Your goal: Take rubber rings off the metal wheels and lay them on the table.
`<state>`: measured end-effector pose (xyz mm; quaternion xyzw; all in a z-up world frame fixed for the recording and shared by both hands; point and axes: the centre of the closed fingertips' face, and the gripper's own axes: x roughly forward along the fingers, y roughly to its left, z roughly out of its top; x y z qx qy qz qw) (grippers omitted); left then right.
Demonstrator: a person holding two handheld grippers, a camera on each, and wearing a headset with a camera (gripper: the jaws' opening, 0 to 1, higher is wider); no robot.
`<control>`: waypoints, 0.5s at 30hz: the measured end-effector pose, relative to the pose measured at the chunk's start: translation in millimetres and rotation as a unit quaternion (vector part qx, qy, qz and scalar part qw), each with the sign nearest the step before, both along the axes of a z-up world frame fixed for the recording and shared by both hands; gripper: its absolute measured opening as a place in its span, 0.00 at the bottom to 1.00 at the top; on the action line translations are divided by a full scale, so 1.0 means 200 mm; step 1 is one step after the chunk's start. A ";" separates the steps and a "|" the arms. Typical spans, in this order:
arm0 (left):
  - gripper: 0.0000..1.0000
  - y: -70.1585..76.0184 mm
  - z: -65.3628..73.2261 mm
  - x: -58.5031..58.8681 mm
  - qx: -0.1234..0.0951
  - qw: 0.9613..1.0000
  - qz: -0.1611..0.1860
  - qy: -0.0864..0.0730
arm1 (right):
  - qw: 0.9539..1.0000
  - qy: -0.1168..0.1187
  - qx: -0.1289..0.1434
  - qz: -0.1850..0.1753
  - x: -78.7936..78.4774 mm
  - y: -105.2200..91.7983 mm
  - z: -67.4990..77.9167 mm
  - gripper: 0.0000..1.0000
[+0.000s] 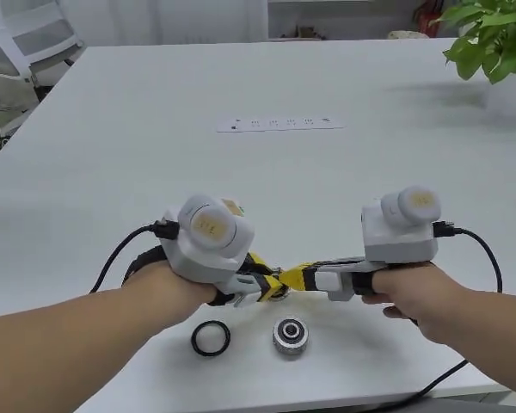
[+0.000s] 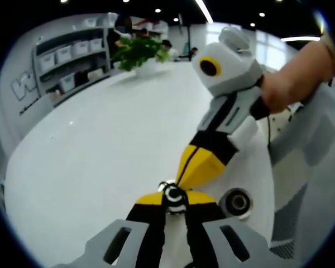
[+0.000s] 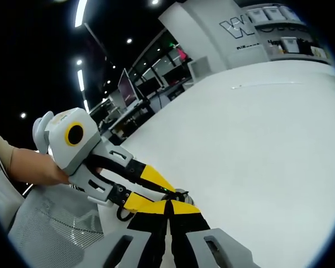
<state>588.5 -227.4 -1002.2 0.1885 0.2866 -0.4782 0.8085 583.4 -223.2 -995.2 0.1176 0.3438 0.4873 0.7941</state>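
Left gripper clamps a wheel; right gripper jaws narrow, tips touching it. Near on the table: loose ring, second wheel.

The left gripper and right gripper meet tip to tip above the table, with a wheel between the left jaws. Nearer the person than the tips, a ring lies on the table, with a second wheel to its right. A socket strip lies far beyond the jaws.
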 end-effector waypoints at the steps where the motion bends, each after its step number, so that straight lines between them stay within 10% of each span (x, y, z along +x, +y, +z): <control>1: 0.13 0.00 0.00 0.00 0.000 1.000 0.000 0.000 | 1.000 0.006 0.006 -0.003 0.00 0.00 0.00 0.00; 15: 0.13 0.00 0.00 0.00 -0.007 1.000 -0.002 0.003 | 1.000 0.010 0.019 -0.012 0.00 -0.02 0.01 0.00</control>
